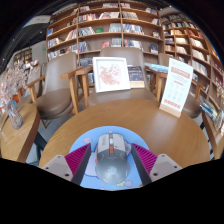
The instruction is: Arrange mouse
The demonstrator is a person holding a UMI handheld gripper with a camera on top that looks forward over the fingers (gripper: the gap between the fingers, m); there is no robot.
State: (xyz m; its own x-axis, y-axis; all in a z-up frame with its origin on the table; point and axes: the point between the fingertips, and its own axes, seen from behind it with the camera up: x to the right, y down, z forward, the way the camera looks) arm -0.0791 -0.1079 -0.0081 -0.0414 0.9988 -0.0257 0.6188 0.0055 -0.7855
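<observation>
A library-like room is shown, with tall wooden bookshelves filled with books lining the back wall. In the foreground a round wooden table is seen, and on it a light blue mat is laid. On the mat, at its near side, a computer mouse is placed. The mouse is grey and rounded, with a darker top section (possibly red-tinted near the buttons) and a central line where a scroll wheel would sit. It is positioned between the two fingers of the gripper, whose magenta pads are seen close on either side of it; whether both pads press against the mouse cannot be told. Beyond the mat, a white display board and a white standing sign are propped. To the left of the mat, a wooden chair is seen.
</observation>
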